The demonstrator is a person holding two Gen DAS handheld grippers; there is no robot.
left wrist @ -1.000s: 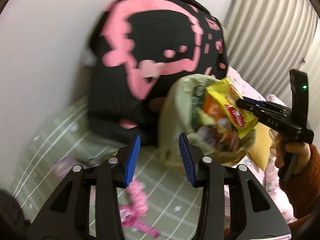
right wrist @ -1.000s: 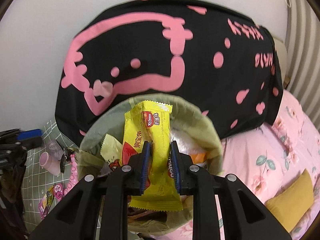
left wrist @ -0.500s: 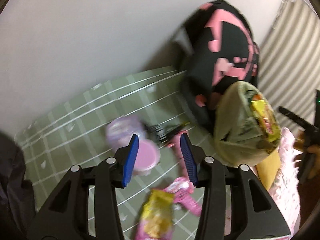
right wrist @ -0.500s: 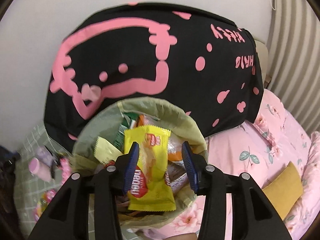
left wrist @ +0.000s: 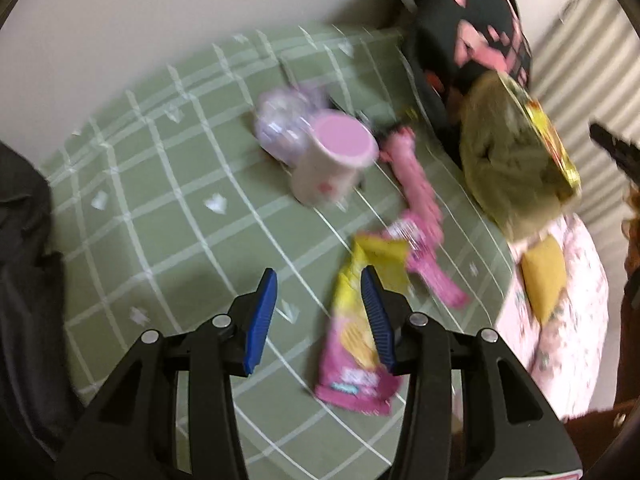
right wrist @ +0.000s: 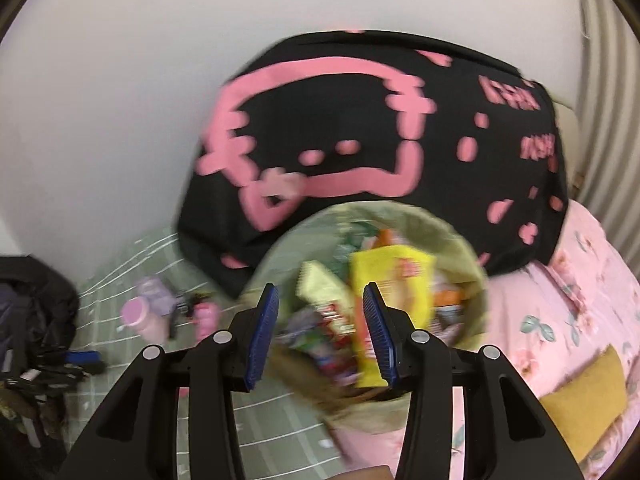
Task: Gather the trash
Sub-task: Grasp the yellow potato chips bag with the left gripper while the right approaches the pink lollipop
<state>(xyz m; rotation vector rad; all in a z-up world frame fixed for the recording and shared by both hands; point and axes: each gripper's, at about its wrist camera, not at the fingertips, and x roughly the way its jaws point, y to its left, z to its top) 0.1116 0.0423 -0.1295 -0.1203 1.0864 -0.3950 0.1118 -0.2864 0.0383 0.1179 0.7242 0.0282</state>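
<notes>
My left gripper (left wrist: 318,280) is open and empty above the green checked sheet (left wrist: 168,208). A pink and yellow snack packet (left wrist: 356,344) lies just right of it, partly behind the right finger. Pink wrappers (left wrist: 420,208) and a pink cup (left wrist: 332,164) lie farther off. My right gripper (right wrist: 320,300) is open and empty above the olive trash bag (right wrist: 464,248), which is full of wrappers. The yellow packet (right wrist: 388,284) lies loose on top in the bag. The bag also shows in the left wrist view (left wrist: 516,160).
A black pillow with pink print (right wrist: 380,140) leans on the wall behind the bag. A pink floral quilt (right wrist: 560,300) and a yellow pouch (right wrist: 580,400) lie to the right. Dark clothing (left wrist: 24,260) is heaped at the left. A purple packet (left wrist: 280,124) sits behind the cup.
My right gripper opened and let the yellow packet drop into the bag, then drew back. My left gripper swung away from the bag to the litter on the sheet.
</notes>
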